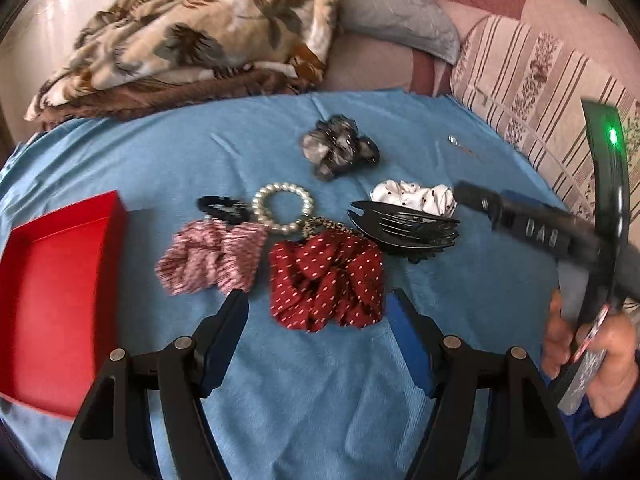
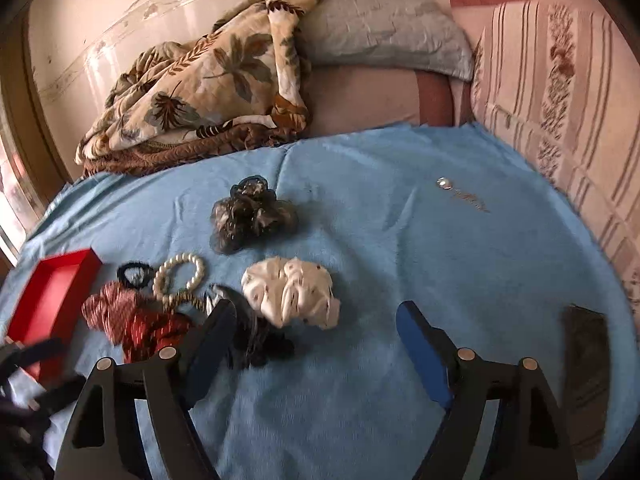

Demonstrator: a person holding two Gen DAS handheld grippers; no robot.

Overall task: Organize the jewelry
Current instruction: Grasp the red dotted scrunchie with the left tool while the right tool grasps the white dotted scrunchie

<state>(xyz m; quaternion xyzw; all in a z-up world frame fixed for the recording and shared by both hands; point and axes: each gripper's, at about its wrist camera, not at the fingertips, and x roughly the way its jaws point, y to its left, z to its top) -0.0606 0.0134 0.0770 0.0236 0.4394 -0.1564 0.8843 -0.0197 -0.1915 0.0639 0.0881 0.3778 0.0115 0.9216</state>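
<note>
My left gripper hangs open just above a red dotted scrunchie; its pads do not touch it. Beside the scrunchie lie a pink striped scrunchie, a pearl bracelet, a black hair tie and a black claw clip. An open red box sits at the left. My right gripper is open, short of a white scrunchie, and its left finger overlaps the claw clip. A grey scrunchie and a small silver pendant lie farther back.
Everything rests on a blue cloth spread over a bed. A leaf-print blanket and grey pillow lie at the back, and a striped pink cushion at the right. A dark flat object sits near the cloth's right edge.
</note>
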